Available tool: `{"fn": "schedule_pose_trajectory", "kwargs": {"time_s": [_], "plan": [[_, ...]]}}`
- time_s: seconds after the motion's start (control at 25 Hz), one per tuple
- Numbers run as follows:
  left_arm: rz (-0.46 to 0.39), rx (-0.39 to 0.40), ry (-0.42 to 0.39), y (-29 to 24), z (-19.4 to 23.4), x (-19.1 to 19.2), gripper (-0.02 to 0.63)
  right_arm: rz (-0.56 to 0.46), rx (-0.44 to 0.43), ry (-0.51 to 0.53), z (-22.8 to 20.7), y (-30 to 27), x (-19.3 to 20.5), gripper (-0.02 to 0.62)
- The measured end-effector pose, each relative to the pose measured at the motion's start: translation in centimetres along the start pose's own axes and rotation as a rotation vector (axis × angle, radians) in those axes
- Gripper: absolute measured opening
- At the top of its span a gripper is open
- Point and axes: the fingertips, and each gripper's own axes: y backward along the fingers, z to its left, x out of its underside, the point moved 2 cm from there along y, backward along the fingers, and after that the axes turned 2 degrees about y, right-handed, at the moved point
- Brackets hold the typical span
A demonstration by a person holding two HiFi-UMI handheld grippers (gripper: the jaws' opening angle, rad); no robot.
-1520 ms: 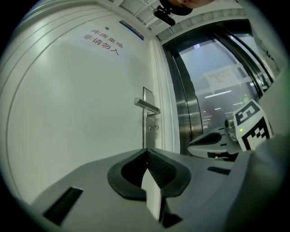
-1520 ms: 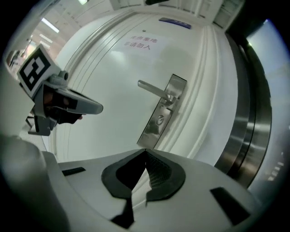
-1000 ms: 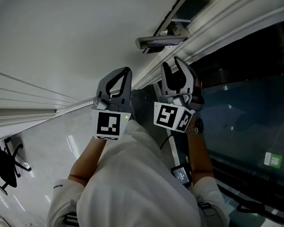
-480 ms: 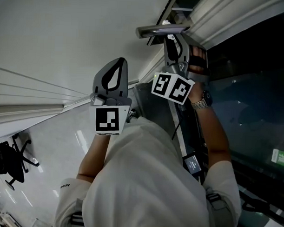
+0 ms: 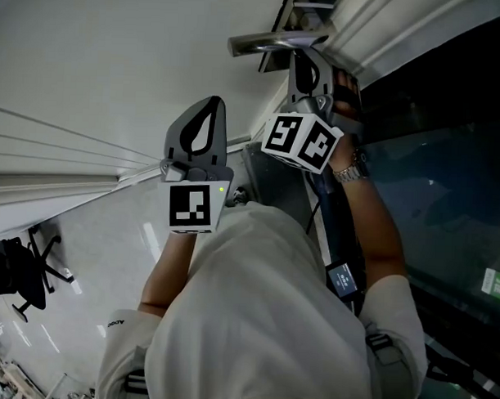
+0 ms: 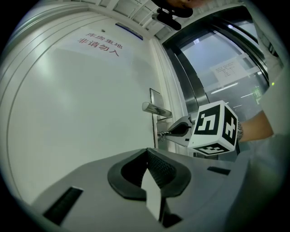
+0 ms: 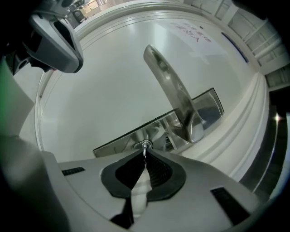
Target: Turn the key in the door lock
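Right gripper view: the right gripper (image 7: 145, 153) points at a white door (image 7: 99, 86). Its jaws are drawn almost together, having just been closing. Between their tips sits a small metal key (image 7: 145, 148), seated in the lock cylinder (image 7: 140, 145) of a polished lock plate (image 7: 120, 141). The pads appear to press on the key's head, though the head is small and largely covered by them. A chrome lever handle (image 7: 174, 95) rises from the same plate, above and to the right of the cylinder and apart from the jaws.

Left gripper view: the left gripper (image 6: 147, 154) has its jaws shut together with nothing between them. It faces a bare part of the door, well apart from the handle. Beyond it, the right gripper and its marker cube (image 6: 214, 129) are at the lock, just below the handle. Red characters (image 6: 99, 41) are printed high on the door, and a glass panel (image 6: 222, 63) adjoins the door frame on the right.

Head view: both grippers are held out from the person's light shirt (image 5: 254, 317). The left one is lower and to the left, and the right one has its tip just under the lever handle. A wristwatch (image 5: 349, 169) is on the right wrist.
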Motion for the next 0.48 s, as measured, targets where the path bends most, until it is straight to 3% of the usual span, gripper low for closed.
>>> {"fn": "schedule_pose_trajectory", "kwargs": {"time_s": [0.08, 0.16, 0.36, 0.48], "plan": [[0.008, -0.003, -0.006, 0.1, -0.2, 0.1, 0.009, -0.014, -0.010, -0.071, 0.0, 0.0, 0.0, 0.014], [0.018, -0.008, -0.010, 0.2, -0.4, 0.3, 0.009, -0.026, -0.042, -0.205, 0.0, 0.0, 0.0, 0.014], [0.028, -0.009, -0.043, 0.3, -1.0, 0.1, 0.009, -0.065, -0.160, -0.646, -0.4, 0.0, 0.1, 0.014], [0.038, -0.009, -0.051, 0.4, -1.3, 0.0, 0.009, -0.088, -0.246, -0.963, -0.5, -0.2, 0.5, 0.014]]}}
